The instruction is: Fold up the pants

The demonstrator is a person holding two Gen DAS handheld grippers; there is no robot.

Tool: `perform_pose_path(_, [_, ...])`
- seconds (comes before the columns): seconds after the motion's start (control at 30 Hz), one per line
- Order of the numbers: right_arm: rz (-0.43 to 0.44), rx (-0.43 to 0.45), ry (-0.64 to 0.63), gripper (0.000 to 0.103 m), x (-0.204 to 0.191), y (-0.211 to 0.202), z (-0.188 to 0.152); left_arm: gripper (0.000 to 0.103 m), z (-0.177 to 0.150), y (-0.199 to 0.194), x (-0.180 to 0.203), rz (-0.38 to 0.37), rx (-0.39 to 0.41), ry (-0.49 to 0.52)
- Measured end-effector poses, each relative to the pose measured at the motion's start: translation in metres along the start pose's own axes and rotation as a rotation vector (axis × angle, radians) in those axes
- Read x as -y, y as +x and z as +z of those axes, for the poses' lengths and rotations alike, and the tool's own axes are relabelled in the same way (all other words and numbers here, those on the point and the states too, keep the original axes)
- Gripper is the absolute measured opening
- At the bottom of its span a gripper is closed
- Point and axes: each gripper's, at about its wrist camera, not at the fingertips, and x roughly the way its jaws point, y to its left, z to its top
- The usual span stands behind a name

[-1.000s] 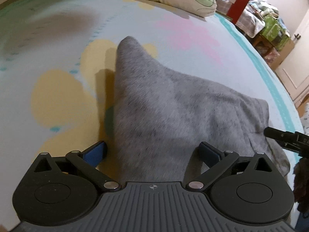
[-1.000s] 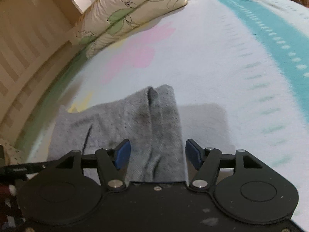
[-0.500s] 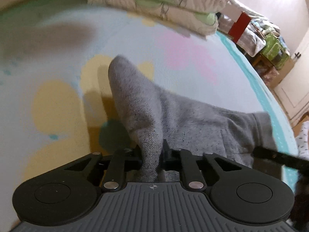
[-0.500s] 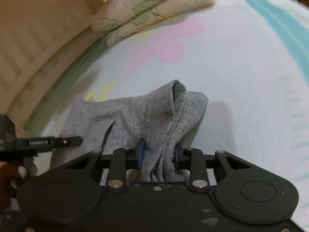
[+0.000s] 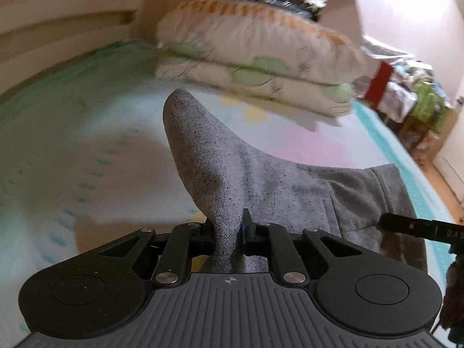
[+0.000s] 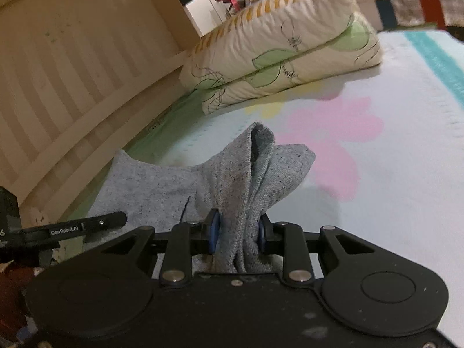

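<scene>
Left wrist view: the left claw point(image 5: 229, 233) is clenched on a pinched-up ridge of the grey pants point(image 5: 290, 191), the cloth rising in a peak between its jaws and running forward toward the head of the bed. The rest of the garment spreads to the right over the flowered bed sheet point(image 5: 87, 150), reaching toward the bed's right edge with its teal border. Two stacked pillows point(image 5: 261, 58) lie across the head end, well apart from the pants. A black bar of the other tool juts in at the right, over the cloth's far side. The background is smeared, which suggests the hand is in motion.

Right wrist view: the right claw point(image 6: 236, 235) grips a thicker bunch of the same pants point(image 6: 162, 185), several layers with a hemmed edge gathered between its blue pads point(image 6: 214, 233). The fabric stands up in a folded crest ahead of the jaws, with a flatter panel lying off to the left, toward the bed's left side and the slatted headboard point(image 6: 72, 87). The pink flower print on the sheet point(image 6: 391, 203) shows bare to the right.

Judged from both views, this is the carrying stage of a fold: both ends of one edge are pinched and raised off the bed. The next move would call for both hands to travel together, keeping the edge taut and level, then to lay it squarely over the part still on the sheet before letting go. Uneven travel risks a skewed or bunched fold.
</scene>
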Motion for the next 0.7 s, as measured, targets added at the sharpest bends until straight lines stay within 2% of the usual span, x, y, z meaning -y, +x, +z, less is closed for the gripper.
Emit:
perform_pose_path(0.1, [-0.030,-0.034,-0.023,0.030,0.002,0.040,0.002,0.018,-0.008,0.041,-0.018,0.062,-0.091,-0.023])
perform_pose_path(0.13, [-0.064,-0.063,-0.038,0.032,0.004,0.057,0.001,0.022,-0.012,0.050,-0.022,0.089,-0.117,-0.021])
perform_pose_path(0.17, [-0.111,-0.098,-0.055,0.033,0.007,0.074,-0.002,0.031,-0.018,0.058,-0.027,0.097,-0.130,-0.026])
perform_pose_path(0.23, [-0.171,-0.130,-0.093,0.048,0.011,0.091,-0.009,0.034,-0.024,0.060,-0.035,0.084,-0.099,-0.077])
perform_pose_path(0.27, [-0.167,-0.115,-0.095,0.050,0.015,0.092,-0.010,0.034,-0.024,0.058,-0.037,0.080,-0.098,-0.092])
perform_pose_path(0.33, [-0.159,-0.113,-0.090,0.051,0.018,0.087,-0.009,0.034,-0.022,0.047,-0.034,0.095,-0.080,-0.082])
perform_pose_path(0.43, [-0.193,-0.080,-0.154,0.052,0.009,0.071,-0.010,0.033,-0.021,0.019,-0.026,0.166,-0.006,-0.025])
perform_pose_path(0.5, [-0.248,-0.019,-0.225,0.053,-0.002,0.055,-0.013,0.033,-0.026,-0.001,-0.018,0.174,0.035,-0.006])
perform_pose_path(0.6, [-0.215,0.090,-0.310,0.053,-0.023,0.019,-0.033,0.033,-0.045,-0.026,-0.001,0.176,0.070,0.034])
perform_pose_path(0.67, [-0.181,0.098,-0.363,0.049,-0.035,0.005,-0.049,0.033,-0.063,-0.035,0.007,0.184,0.079,0.051])
perform_pose_path(0.7, [-0.175,0.083,-0.397,0.038,-0.041,0.004,-0.058,0.033,-0.071,-0.037,0.010,0.194,0.077,0.054])
